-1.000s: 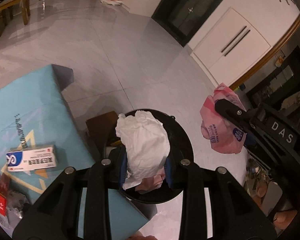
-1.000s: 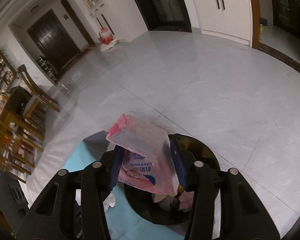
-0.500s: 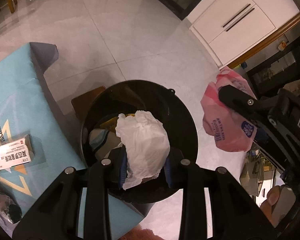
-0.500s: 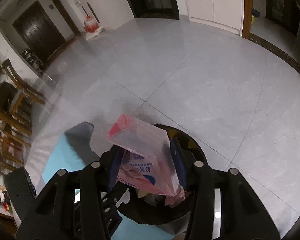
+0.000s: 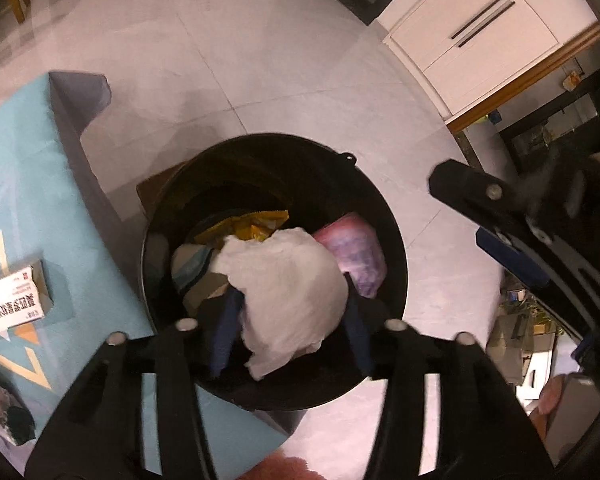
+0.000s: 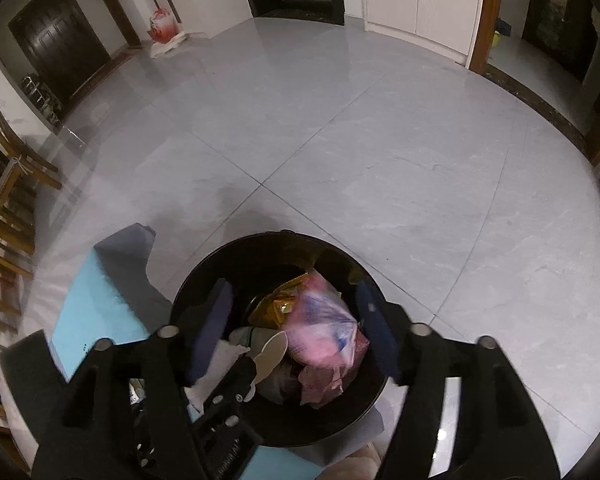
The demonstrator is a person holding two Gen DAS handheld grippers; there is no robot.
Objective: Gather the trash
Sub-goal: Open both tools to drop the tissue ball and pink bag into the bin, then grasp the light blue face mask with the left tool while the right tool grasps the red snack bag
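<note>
**Two wrist views aimed down into one bin**

The black bin (image 5: 396, 264) is looked into steeply from close above by the left wrist view, with the blue table (image 5: 24, 200) at its left edge. The same bin (image 6: 196, 292) is seen from the right wrist view, tilted more forward across the grey floor (image 6: 380, 160). Bin, table corner and floor are shared.

Both views are dim and warm-tinted, lit by indoor light that glares softly off the glossy floor (image 6: 380, 140). Fisheye bending curves the cabinets (image 5: 472, 28) and darkens the corners. The pink bag (image 6: 324, 332) in the bin (image 5: 392, 232) is smeared by motion blur; bin depths sit in shadow.
</note>
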